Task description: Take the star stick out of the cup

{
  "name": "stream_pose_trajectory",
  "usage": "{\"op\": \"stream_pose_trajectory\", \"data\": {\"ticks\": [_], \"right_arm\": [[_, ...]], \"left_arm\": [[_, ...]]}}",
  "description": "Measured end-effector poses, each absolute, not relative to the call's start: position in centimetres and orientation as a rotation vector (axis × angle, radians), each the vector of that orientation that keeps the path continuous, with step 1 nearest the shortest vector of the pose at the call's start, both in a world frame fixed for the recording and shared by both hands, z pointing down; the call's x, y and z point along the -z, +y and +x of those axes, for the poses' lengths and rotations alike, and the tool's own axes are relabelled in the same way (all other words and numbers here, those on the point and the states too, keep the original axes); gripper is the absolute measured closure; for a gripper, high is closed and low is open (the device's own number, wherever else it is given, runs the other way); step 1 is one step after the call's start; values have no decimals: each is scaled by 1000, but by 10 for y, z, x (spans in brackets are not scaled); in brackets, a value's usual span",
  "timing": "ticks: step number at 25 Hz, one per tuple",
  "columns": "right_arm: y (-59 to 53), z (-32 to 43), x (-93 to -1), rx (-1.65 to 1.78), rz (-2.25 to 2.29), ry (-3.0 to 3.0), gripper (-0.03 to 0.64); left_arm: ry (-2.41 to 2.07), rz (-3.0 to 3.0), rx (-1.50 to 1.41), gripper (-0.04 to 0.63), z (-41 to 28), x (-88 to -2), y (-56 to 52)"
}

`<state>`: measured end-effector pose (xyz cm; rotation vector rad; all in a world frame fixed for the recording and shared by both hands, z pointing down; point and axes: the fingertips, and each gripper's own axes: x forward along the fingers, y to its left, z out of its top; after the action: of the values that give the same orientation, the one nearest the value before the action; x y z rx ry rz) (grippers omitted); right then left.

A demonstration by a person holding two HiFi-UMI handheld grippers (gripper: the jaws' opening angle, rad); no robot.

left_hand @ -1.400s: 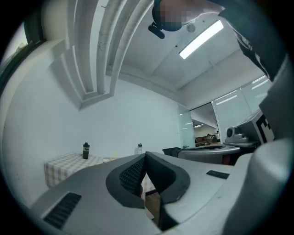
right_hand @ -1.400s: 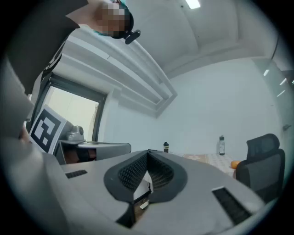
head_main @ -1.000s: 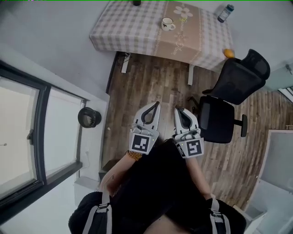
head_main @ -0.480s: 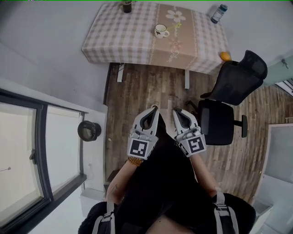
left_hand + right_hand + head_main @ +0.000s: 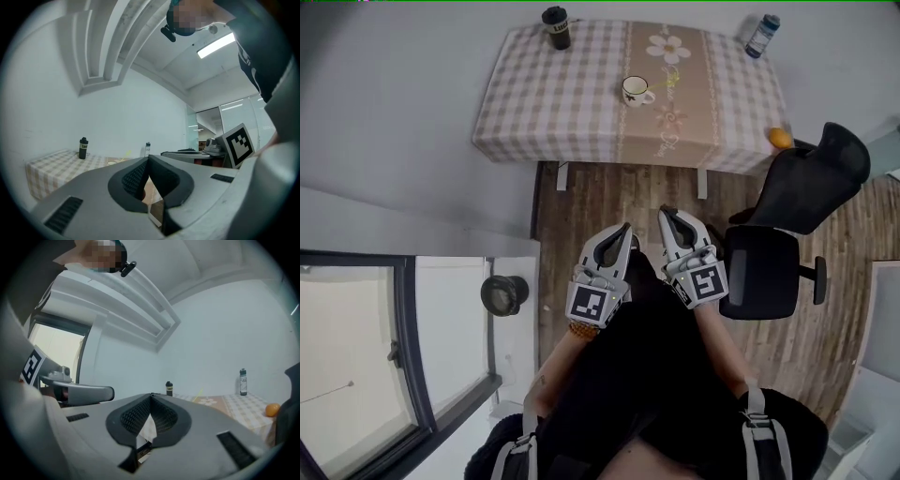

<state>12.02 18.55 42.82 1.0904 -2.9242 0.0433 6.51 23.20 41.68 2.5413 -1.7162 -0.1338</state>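
A white cup (image 5: 635, 90) stands on the checked tablecloth of the table (image 5: 544, 103), far ahead of both grippers. A thin yellow-green stick (image 5: 662, 79) leans out of it; the same stick (image 5: 199, 392) shows faintly in the right gripper view. My left gripper (image 5: 624, 229) and right gripper (image 5: 666, 214) are held side by side over the wooden floor, pointing level at the table. Both have their jaws shut with nothing between them. In the left gripper view the left gripper (image 5: 149, 159) has its tips touching, and the right gripper (image 5: 151, 395) looks the same in its own view.
A dark bottle (image 5: 555, 26) and a blue-capped bottle (image 5: 761, 35) stand at the table's far corners, with an orange (image 5: 780, 138) on its right edge. A black office chair (image 5: 797, 216) is right of the grippers. A round bin (image 5: 504, 294) sits by the window wall on the left.
Both grippers have moved forward together toward the table, staying shut. The table and cup sit closer to them in the head view than before.
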Motion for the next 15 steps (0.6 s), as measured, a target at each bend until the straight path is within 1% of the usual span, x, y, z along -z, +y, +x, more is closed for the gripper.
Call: {"op": "stream_pose_trajectory", "data": {"ticks": [10,15], "right_arm": [[39,102,-439,-215,1147,-2953,611],[-22,96,-455,-280,1193,-2938,611]], "left_arm": [[-1700,2542,57,594,50,-414,93],[-1713,2510,-1,594,38,-430,44]]}}
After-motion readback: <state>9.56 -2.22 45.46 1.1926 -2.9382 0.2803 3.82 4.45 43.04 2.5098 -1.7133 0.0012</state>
